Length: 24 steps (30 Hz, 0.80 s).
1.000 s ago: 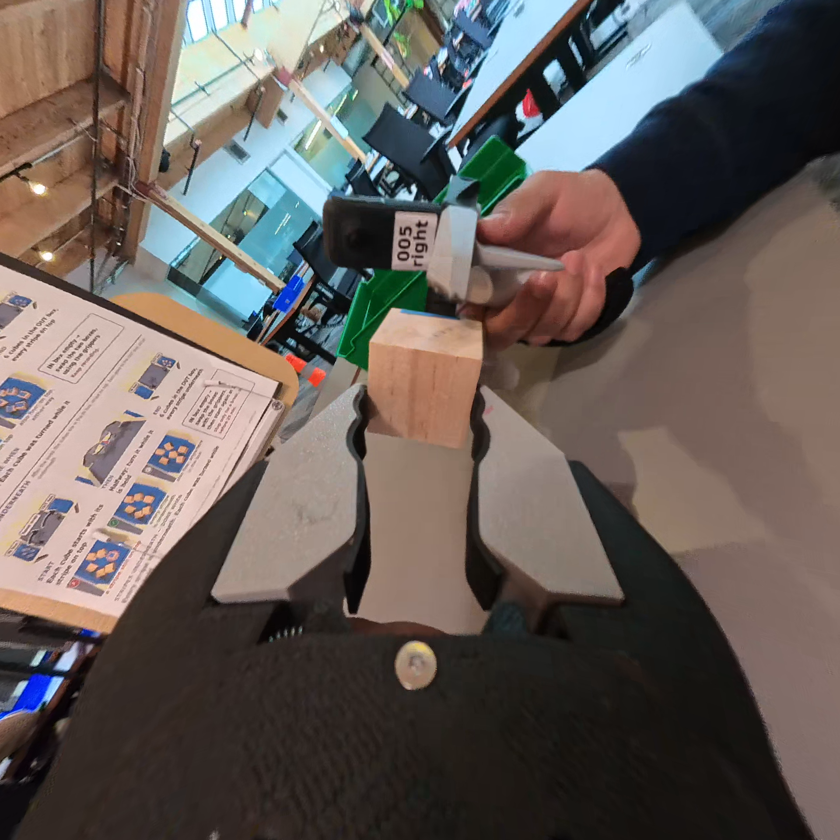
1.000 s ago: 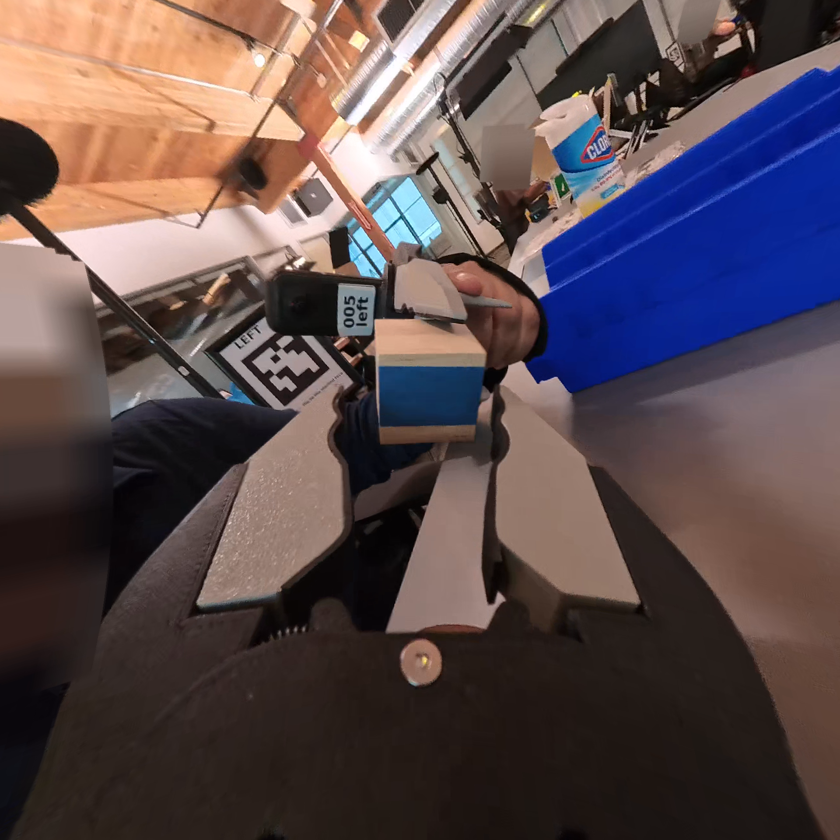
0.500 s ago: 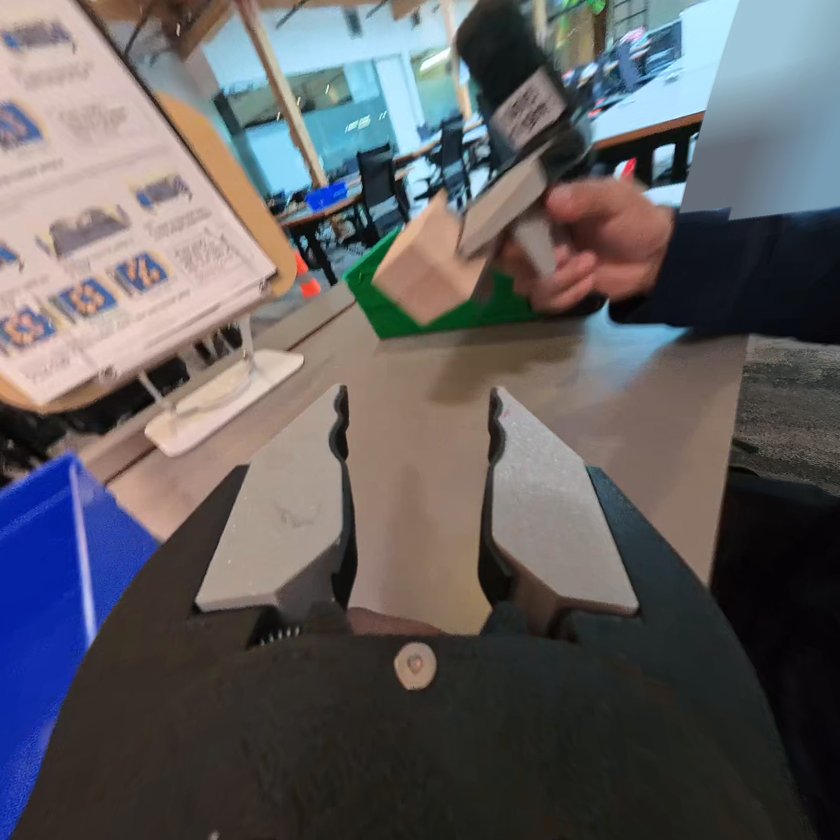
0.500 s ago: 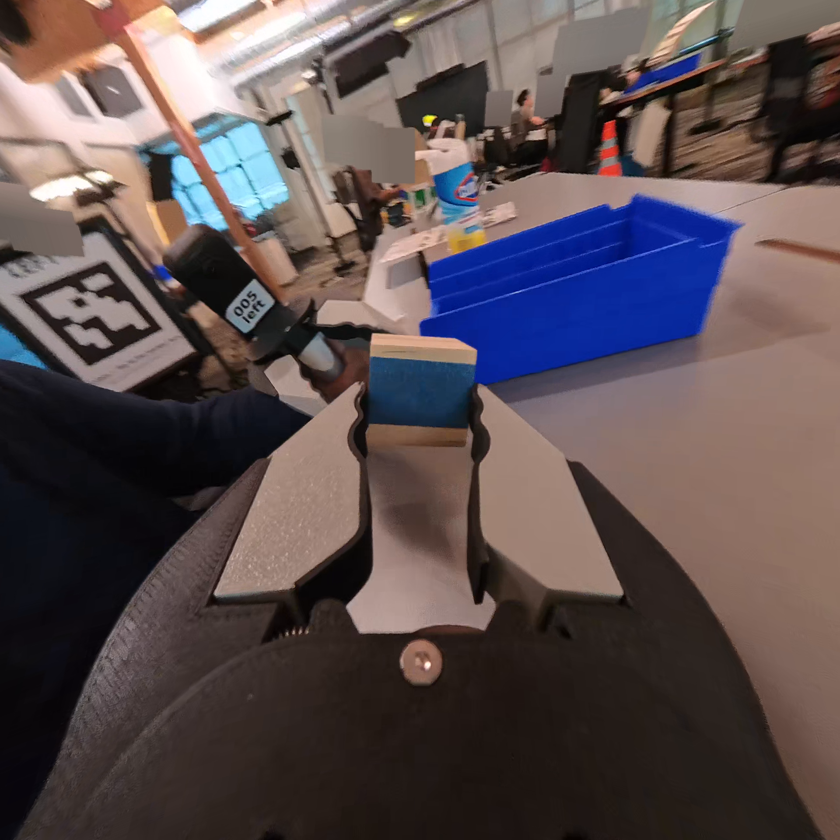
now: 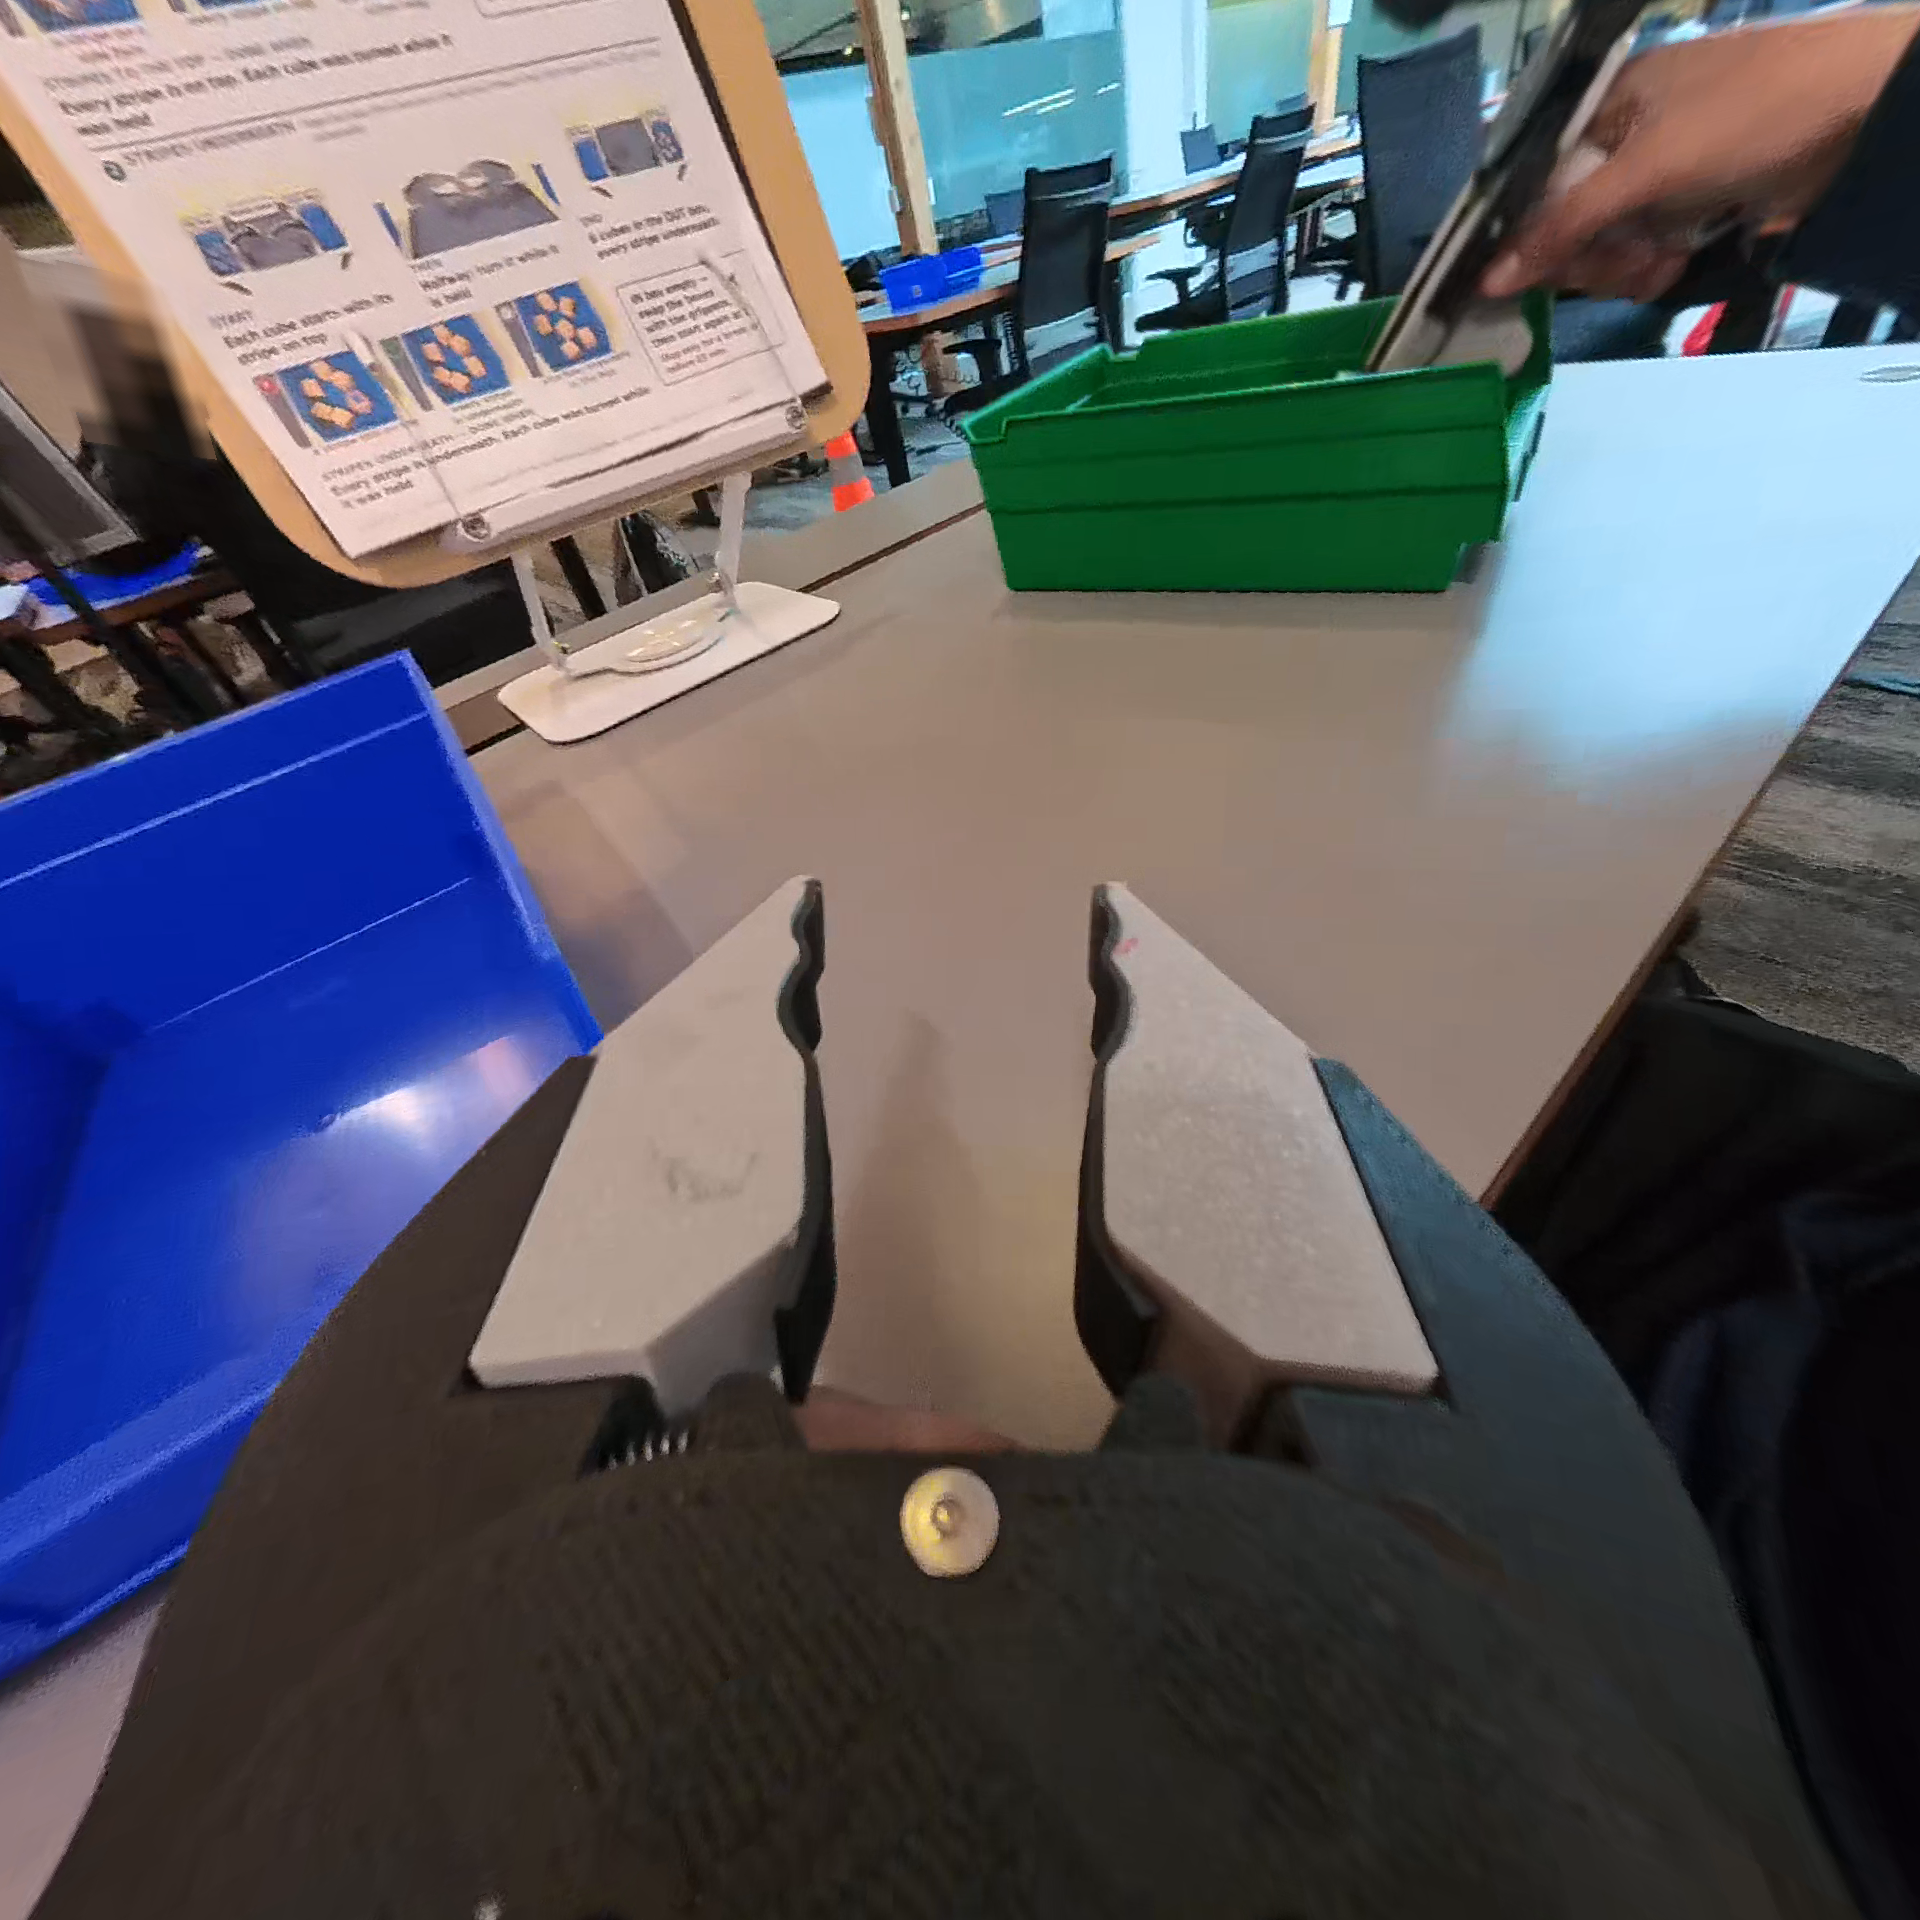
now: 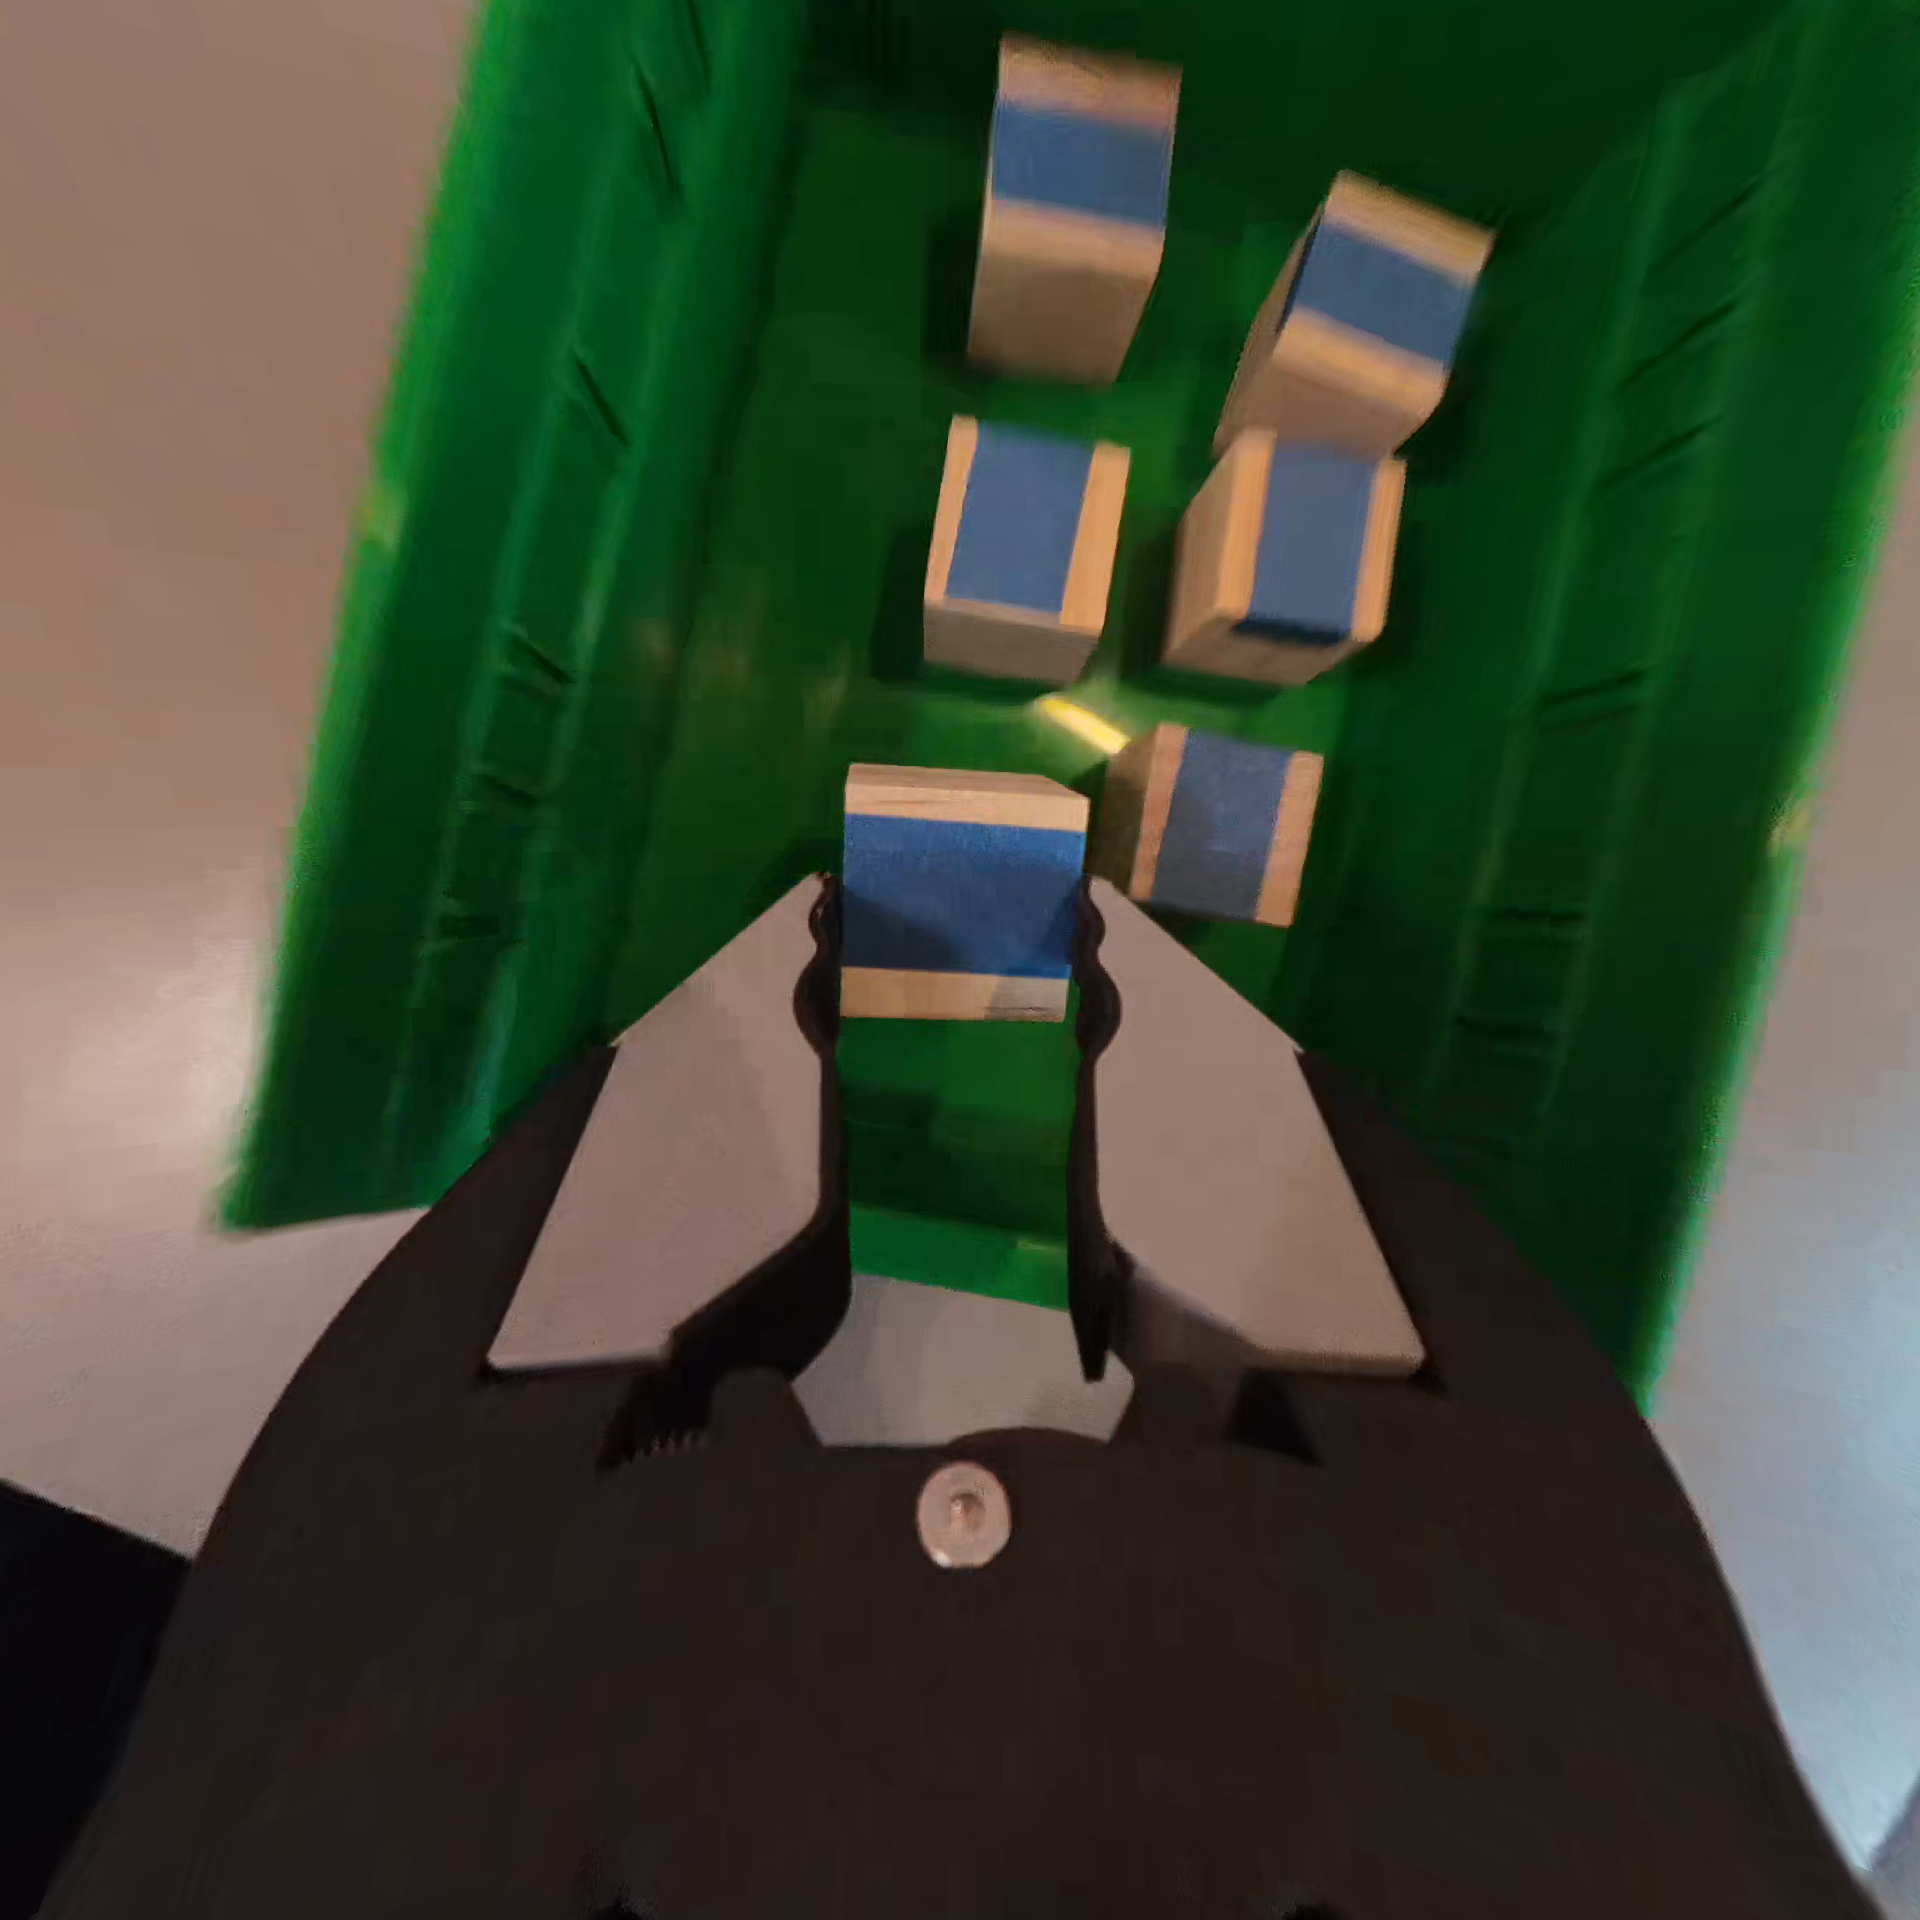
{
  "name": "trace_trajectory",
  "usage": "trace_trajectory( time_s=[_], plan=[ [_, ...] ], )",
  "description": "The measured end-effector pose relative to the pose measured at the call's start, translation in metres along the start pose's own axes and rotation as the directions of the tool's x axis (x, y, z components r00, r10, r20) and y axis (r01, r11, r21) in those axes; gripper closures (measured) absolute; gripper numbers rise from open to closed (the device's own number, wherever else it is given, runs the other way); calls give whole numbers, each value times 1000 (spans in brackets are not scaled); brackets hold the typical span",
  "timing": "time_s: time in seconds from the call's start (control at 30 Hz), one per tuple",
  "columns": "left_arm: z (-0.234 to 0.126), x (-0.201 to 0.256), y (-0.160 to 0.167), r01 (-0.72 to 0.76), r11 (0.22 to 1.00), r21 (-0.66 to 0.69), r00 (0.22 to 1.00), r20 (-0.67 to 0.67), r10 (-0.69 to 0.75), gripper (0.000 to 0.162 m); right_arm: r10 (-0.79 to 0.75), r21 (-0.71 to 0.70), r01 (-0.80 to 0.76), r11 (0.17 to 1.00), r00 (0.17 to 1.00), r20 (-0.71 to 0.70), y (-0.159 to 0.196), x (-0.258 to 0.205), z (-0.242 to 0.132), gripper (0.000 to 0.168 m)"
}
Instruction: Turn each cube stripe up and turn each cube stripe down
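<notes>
Since half a second ago the right gripper (image 6: pixel 954 935) has swung down from above the table to point into the green bin (image 6: pixel 582 623), and the left gripper (image 5: pixel 954 966) has drawn back, empty.

Right fingers (image 6: pixel 717 1122) are closed on a held cube (image 6: pixel 961 894) at mid-frame, gripping its two side faces, with the blue stripe facing the camera. Whether it touches the bin floor cannot be told. Just to its right lies another cube (image 6: pixel 1216 821), and above these in the frame sit four more (image 6: pixel 1023 540) (image 6: pixel 1283 551) (image 6: pixel 1075 197) (image 6: pixel 1361 301), all in the bin with blue stripes showing, the upper ones blurred.

Left fingers (image 5: pixel 675 1164) stand well apart with nothing between them, over the grey table (image 5: pixel 1195 748). A blue bin (image 5: pixel 239 987) fills the left edge of that frame. Farther up, an instruction sheet (image 5: pixel 416 229) on a stand occupies the upper left, and the green bin (image 5: pixel 1247 488) sits at upper right, where a hand (image 5: pixel 1683 156) reaches the right gripper (image 5: pixel 1455 312) into it.
</notes>
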<state>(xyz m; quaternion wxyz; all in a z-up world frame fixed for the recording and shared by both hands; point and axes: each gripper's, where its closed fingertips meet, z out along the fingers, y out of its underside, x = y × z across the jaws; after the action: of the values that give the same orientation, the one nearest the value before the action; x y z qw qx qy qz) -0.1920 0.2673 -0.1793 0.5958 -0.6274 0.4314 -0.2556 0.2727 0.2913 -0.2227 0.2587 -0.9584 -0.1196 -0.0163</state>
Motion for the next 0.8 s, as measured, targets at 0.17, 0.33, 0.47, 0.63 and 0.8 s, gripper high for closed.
trace_trajectory(
  time_s=[0.17, 0.33, 0.47, 0.63, 0.8],
  plan=[
    [-1, -5, 11, 3, 997, -80, 999, 53, 2, 109, 17, -93, -24, 995, 997, -75, 9, 19, 44, 125],
    [-7, -18, 31, -24, 987, -157, 988, 146, 47, 107, 82, 159, -76, 984, 996, -32, -9, 9, 1, 112],
    [-17, -44, 27, -10, 987, -157, 960, 275, 54, 105, 10, 371, -41, 928, 996, 84, -9, -38, -45, 99],
    [-3, -70, 31, 77, 978, -195, 939, 343, -5, 87, -77, 502, 17, 865, 992, 99, 1, -83, -66, 93],
    [33, -104, 51, 88, 955, -284, 923, 383, 29, 153, -31, 407, 6, 913, 998, 54, 8, -96, -21, 85]
  ],
)
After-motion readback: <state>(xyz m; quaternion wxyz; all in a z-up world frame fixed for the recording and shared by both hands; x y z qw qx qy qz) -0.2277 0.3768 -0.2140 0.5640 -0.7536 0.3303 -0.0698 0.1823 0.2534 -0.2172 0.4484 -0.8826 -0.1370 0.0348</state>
